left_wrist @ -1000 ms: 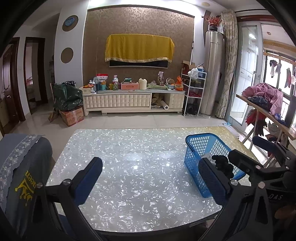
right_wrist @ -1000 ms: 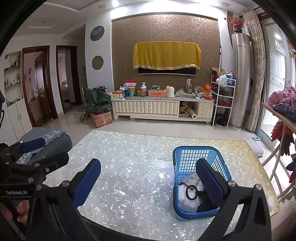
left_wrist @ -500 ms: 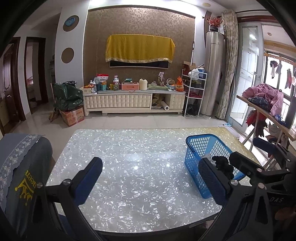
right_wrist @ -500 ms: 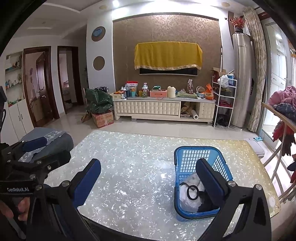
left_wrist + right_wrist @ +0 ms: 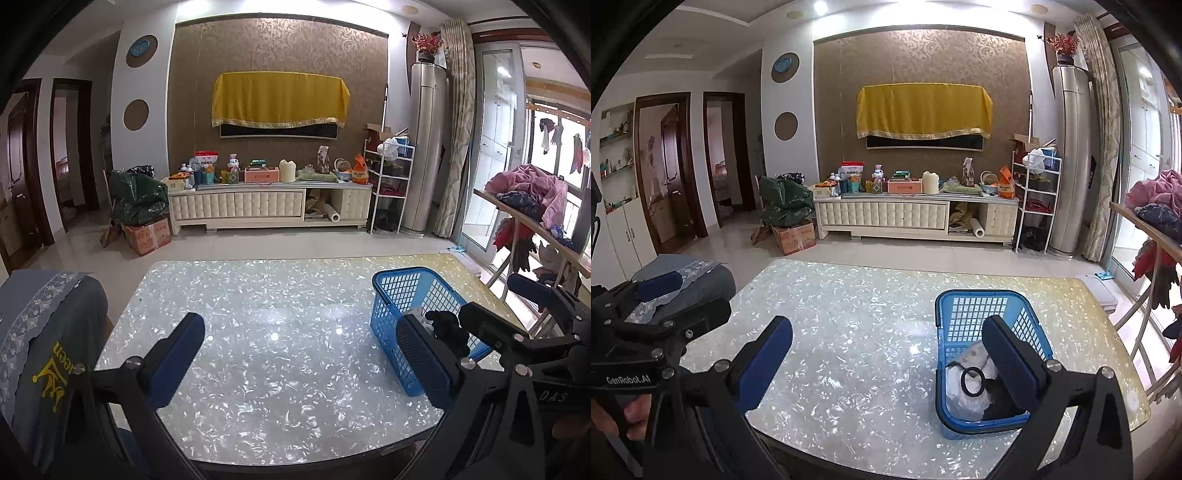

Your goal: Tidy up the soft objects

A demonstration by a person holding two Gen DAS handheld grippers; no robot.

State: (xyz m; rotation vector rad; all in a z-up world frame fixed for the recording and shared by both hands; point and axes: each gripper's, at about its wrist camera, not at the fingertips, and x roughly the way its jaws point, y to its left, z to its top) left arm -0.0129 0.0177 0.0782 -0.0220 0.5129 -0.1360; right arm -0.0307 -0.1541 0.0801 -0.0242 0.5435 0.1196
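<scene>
Left gripper (image 5: 301,354): wide open, empty, above the near half of the table.
Right gripper (image 5: 886,356): wide open, empty, above the near right part of the table; also seen at the right edge of the left view.
Basket (image 5: 975,295): blue, on the right side of the table (image 5: 258,314), near its front edge; right gripper's right finger (image 5: 1008,358) overlaps its inside in the right view; well apart from the left gripper's left finger, just behind its right finger in the left view.
Basket axis: long side running from near edge toward the far wall, opening up, upright.
Soft things (image 5: 967,387): pale and dark cloth bunched in the basket's near end, a black ring (image 5: 972,381) lying on top.
Chair back (image 5: 40,354): grey cover, at the table's left.
Hand (image 5: 631,410): part visible under the left gripper's body in the right view.
</scene>
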